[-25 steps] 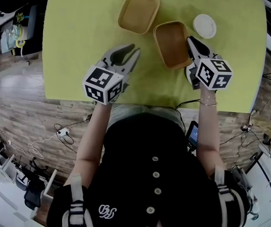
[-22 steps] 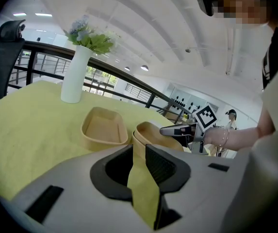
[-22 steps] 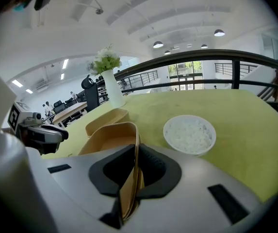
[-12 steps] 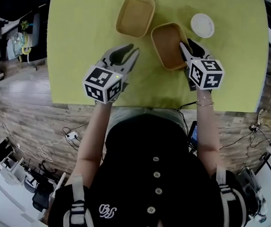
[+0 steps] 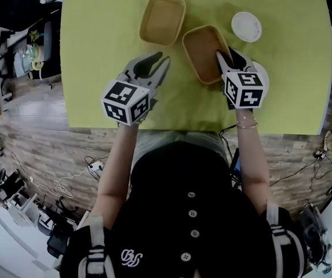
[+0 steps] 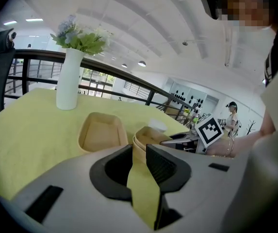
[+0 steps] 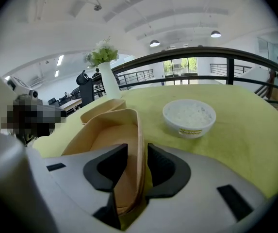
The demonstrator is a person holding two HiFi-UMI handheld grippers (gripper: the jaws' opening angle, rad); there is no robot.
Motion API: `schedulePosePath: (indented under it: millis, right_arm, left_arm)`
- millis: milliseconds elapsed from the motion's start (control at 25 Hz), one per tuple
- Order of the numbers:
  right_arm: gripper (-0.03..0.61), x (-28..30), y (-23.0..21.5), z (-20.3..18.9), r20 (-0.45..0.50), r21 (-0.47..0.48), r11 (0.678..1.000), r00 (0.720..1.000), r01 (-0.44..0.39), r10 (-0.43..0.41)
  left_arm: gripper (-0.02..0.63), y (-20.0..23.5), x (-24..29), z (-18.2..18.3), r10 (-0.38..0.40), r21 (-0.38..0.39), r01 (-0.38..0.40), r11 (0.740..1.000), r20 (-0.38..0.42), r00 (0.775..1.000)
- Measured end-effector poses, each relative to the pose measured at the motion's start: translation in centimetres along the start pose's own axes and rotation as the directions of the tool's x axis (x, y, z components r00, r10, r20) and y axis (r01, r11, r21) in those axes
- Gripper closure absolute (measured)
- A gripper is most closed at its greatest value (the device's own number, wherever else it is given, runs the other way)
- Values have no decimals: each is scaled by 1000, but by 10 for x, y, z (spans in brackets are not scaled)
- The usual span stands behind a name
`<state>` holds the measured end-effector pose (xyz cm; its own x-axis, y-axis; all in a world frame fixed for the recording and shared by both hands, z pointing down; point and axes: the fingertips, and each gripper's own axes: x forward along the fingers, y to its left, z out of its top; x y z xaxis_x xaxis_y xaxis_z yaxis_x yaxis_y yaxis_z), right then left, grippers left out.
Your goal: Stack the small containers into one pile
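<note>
Near container (image 5: 203, 52) is the tan rectangular one sitting open side up on the yellow-green tablecloth (image 5: 96, 39), right in front of my right gripper (image 5: 227, 54). Its long axis runs away from me w/ the far end leaning a bit left and the near end a bit right. Far container (image 5: 163, 17), same shape & colour, sits further out and to the left, also open side up. Its long axis goes away from me too, but the far end leans right. Their closest corners are just beside each other, can't tell if they touch tbh.

My right gripper straddles the near container's right-hand long wall, one jaw inside and one outside. Jaws have just been opening and stand wide now, wall btwn them w/ a gap at each pad, so no squeeze. My left gripper (image 5: 163, 59) hangs over bare cloth left of the near container, jaws partway apart, only cloth btwn them.

White bowl (image 5: 247, 26) sits on the cloth just right of the near container. White vase (image 6: 70, 79) w/ flowers stands further out on the cloth.
</note>
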<state>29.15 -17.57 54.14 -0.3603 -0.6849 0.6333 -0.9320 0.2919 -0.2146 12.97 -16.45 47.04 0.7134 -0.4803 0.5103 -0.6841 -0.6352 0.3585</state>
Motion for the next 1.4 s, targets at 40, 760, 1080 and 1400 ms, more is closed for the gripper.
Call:
schedulePosePath:
  millis: [40,760,1080,1400]
  right_arm:
    - [446,1,1,0,1,-8,1000,1000,8,-8]
    - [422,-40,15,39,148,46,997,986,68,-74]
    - [426,-50,35,45,202,62,997,978,43,-54]
    - [476,-57,41,48,227,101,993,971,57,-79]
  left_arm:
    - [515,1,0,0,2,-3,-2,1000,4,1000]
    - [443,63,14,37,56,97,-51,994,-45,997]
    - [445,98,30,46,98,95,-92,991,-68,993]
    - [443,116,51,29,84,48,-78,996,-118,989]
